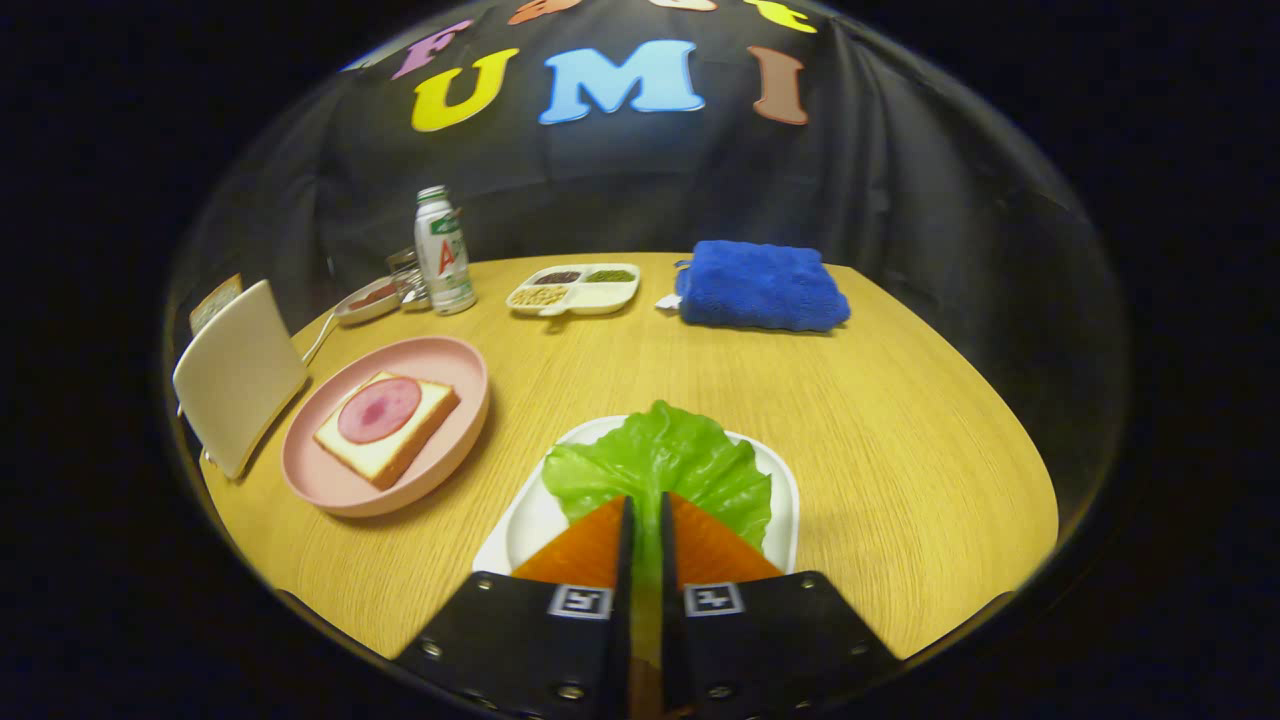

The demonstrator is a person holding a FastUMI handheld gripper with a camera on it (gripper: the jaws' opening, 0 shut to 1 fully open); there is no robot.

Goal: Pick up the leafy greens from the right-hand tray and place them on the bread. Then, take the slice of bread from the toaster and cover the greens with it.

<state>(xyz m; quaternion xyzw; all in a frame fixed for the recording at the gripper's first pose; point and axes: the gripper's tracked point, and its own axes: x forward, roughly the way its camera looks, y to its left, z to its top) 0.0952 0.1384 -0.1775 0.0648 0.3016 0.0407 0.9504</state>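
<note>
A green lettuce leaf [662, 462] lies on a white tray [527, 525] directly under my fingers. My gripper [645, 503] is nearly closed, and the near edge of the leaf runs into the narrow gap, pinched by both fingers. The leaf rests flat on the tray. To the left, a pink plate [330, 490] holds a slice of bread [400, 445] topped with a round pink slice of ham [379, 409]. Beyond the plate at the table's left edge stands a cream-white toaster [240, 375], seen side-on; its slot is hidden.
At the back of the wooden table stand a white bottle [445, 250], a small dish with a spoon [365, 300], a divided dish of seeds [572, 288] and a folded blue towel [760, 285]. The table's edge curves close on the right.
</note>
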